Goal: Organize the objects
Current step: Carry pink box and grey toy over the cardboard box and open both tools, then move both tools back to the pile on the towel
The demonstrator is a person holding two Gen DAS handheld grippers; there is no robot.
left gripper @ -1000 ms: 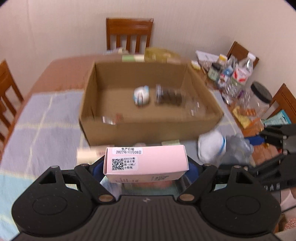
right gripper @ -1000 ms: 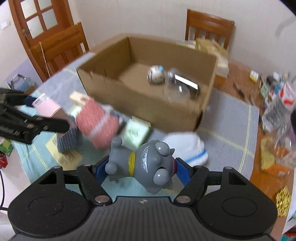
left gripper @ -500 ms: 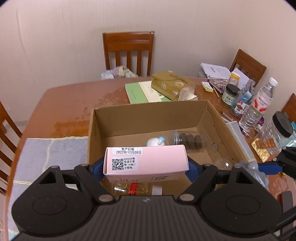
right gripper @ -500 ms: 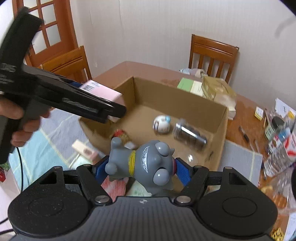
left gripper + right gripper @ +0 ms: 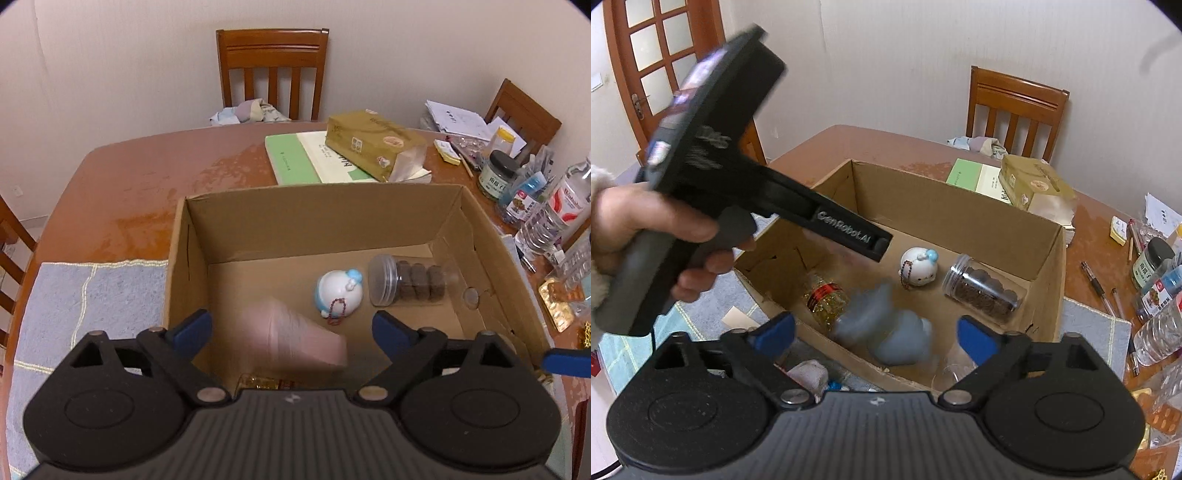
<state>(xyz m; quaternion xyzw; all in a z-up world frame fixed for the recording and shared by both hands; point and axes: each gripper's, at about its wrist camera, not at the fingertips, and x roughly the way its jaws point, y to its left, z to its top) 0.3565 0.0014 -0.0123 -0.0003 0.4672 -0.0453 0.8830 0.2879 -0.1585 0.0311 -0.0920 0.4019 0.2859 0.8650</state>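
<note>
In the left wrist view, the left gripper (image 5: 291,328) has its jaws opening wide, the blue pads clear of the pink carton (image 5: 295,338), which shows as a motion-blurred pink block between and below them, inside the cardboard box (image 5: 480,236); no pad touches it. The box is plain brown corrugated board with its flaps open, standing on a reddish wooden table (image 5: 147,177) partly covered by a blue-grey woven cloth (image 5: 92,295). On the box floor lie a rounded white-and-blue figurine (image 5: 338,295) with a bead chain and, just beside it, a clear plastic jar (image 5: 406,286) on its side holding dark round biscuits. Beyond the box lie green-covered books (image 5: 295,158) under a gold tissue pack (image 5: 373,146); bottles and jars crowd the right edge. In the right wrist view, the right gripper (image 5: 875,334) likewise has its jaws opening, and the grey toy figure (image 5: 886,332) is a blurred shape between the pads, free of both, over the box's near wall. A small bottle of yellow contents with a red band (image 5: 827,299) lies in the box. The person's hand (image 5: 646,232) holding the other black gripper crosses the upper left, above the box.
</note>
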